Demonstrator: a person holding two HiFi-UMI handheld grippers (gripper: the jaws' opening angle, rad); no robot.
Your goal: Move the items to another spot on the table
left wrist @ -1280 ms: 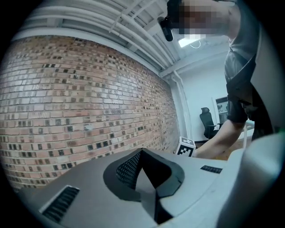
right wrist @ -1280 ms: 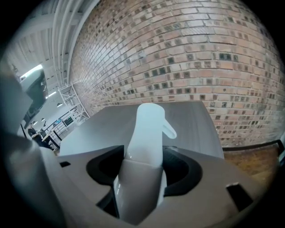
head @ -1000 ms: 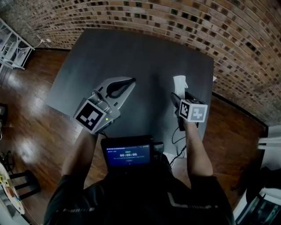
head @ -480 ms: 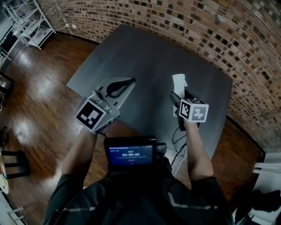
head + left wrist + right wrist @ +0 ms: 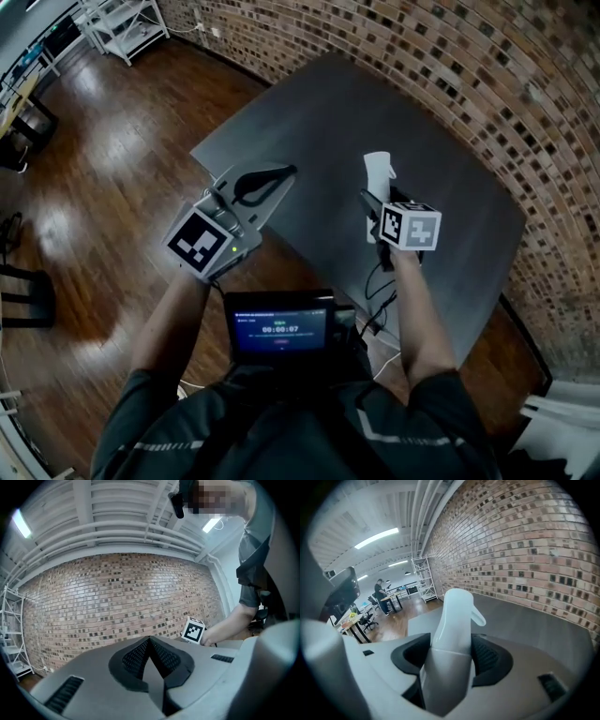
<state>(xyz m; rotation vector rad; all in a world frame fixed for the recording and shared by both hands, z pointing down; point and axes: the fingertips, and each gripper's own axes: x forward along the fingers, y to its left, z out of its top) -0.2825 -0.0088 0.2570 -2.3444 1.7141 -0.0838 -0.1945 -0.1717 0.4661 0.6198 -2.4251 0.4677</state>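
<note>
A white spray bottle (image 5: 379, 171) stands upright above the dark grey table (image 5: 356, 103), with my right gripper (image 5: 373, 203) shut on its body. In the right gripper view the spray bottle (image 5: 454, 625) fills the gap between the black pads (image 5: 487, 656), its trigger head pointing toward the brick wall. My left gripper (image 5: 277, 176) hovers over the table's near left edge, shut with nothing in it. In the left gripper view its pads (image 5: 157, 656) meet in a point, and the right gripper's marker cube (image 5: 193, 630) shows beyond.
A brick wall (image 5: 450, 56) runs along the table's far side. Wooden floor (image 5: 103, 178) lies to the left, with a white shelf rack (image 5: 117, 19) at the top left. A small screen (image 5: 279, 328) sits at the person's chest. No other items show on the table.
The head view has swung, so the table and floor have shifted right and turned in the picture. Both grippers keep their pose, and the bottle stays gripped.
</note>
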